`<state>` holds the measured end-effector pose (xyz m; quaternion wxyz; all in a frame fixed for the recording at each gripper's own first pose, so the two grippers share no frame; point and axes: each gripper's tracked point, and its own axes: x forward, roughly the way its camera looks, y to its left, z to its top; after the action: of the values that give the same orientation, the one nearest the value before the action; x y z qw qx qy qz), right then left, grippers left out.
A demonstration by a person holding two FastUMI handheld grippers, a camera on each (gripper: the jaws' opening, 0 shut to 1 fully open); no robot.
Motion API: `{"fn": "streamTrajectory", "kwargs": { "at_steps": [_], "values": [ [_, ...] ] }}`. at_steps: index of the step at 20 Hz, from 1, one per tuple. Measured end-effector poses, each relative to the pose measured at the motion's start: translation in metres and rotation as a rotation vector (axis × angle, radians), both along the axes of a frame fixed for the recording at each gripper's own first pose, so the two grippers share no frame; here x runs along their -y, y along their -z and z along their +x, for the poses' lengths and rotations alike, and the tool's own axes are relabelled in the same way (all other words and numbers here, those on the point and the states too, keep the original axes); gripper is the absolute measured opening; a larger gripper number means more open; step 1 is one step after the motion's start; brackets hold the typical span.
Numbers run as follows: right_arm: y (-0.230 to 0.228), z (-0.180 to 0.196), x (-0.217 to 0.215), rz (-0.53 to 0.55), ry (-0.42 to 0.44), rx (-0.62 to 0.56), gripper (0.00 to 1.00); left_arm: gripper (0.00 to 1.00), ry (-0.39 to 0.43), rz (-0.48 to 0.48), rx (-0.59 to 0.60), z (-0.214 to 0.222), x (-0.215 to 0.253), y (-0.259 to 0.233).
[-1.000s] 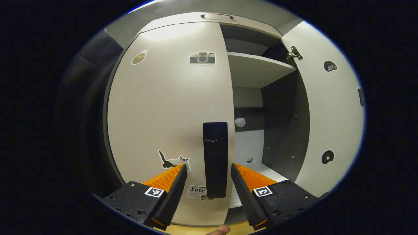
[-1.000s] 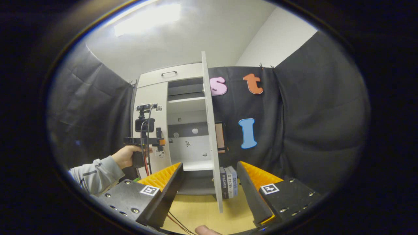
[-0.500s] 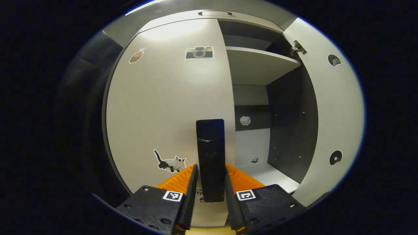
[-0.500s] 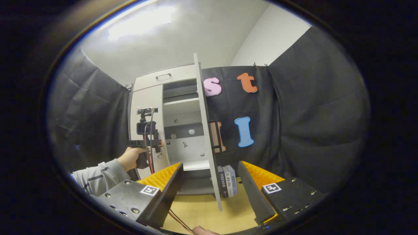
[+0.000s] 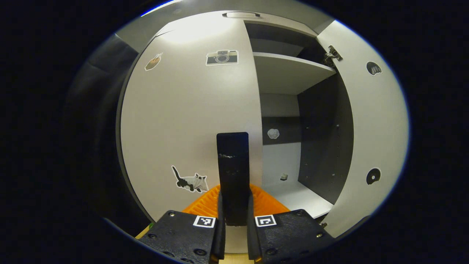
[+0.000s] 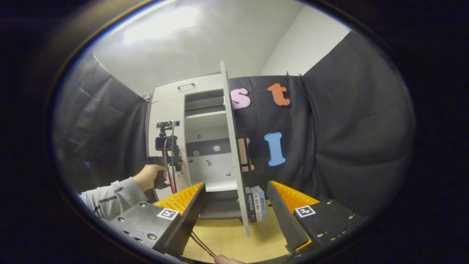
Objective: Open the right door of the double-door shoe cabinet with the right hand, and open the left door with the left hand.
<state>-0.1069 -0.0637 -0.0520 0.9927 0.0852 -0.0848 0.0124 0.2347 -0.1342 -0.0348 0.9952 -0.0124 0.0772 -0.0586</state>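
Note:
The white left door carries a tall black handle near its right edge. My left gripper is shut on the lower part of that handle, one finger on each side. The right door stands swung wide open, with the shelf and the dark inner wall showing. In the right gripper view, the right door is edge-on, and my right gripper is open and empty, well short of it. A hand holds the left gripper against the left door.
A drawer front with a handle tops the cabinet. Several books stand on the wooden floor beside the open door. A grey sleeve reaches in from the left. Black cloth hangs on both sides.
My left gripper moved in and its fingers went from open to shut on the black handle. The right gripper stayed open and hardly moved.

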Motion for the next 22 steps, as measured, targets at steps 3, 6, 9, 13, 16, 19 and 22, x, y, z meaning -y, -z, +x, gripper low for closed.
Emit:
{"fn": "streamTrajectory", "kwargs": {
  "at_steps": [3, 6, 9, 13, 16, 19, 22],
  "values": [
    [0.000, 0.000, 0.002, 0.004, 0.010, -0.004, 0.99, 0.23, 0.000, -0.011, -0.011, -0.006, -0.001, -0.001],
    [-0.001, -0.001, 0.004, -0.001, 0.030, -0.001, 0.99, 0.22, 0.010, -0.011, -0.017, -0.014, -0.005, -0.001],
    [-0.003, -0.002, 0.001, -0.019, 0.032, -0.001, 0.99, 0.20, 0.033, -0.027, -0.013, -0.020, -0.006, -0.003],
    [-0.003, -0.003, -0.006, -0.040, 0.022, -0.004, 0.99, 0.21, 0.054, -0.036, -0.009, -0.035, -0.011, -0.004],
    [-0.002, -0.002, -0.010, -0.042, 0.018, -0.006, 0.99, 0.21, 0.069, -0.032, -0.018, -0.046, -0.016, -0.004],
    [0.000, 0.000, -0.015, -0.044, 0.011, -0.011, 0.99, 0.20, 0.090, -0.040, -0.020, -0.061, -0.026, -0.008],
    [0.003, 0.003, -0.020, -0.046, 0.003, -0.016, 0.99, 0.20, 0.105, -0.046, -0.006, -0.081, -0.041, -0.012]
  ]
}}
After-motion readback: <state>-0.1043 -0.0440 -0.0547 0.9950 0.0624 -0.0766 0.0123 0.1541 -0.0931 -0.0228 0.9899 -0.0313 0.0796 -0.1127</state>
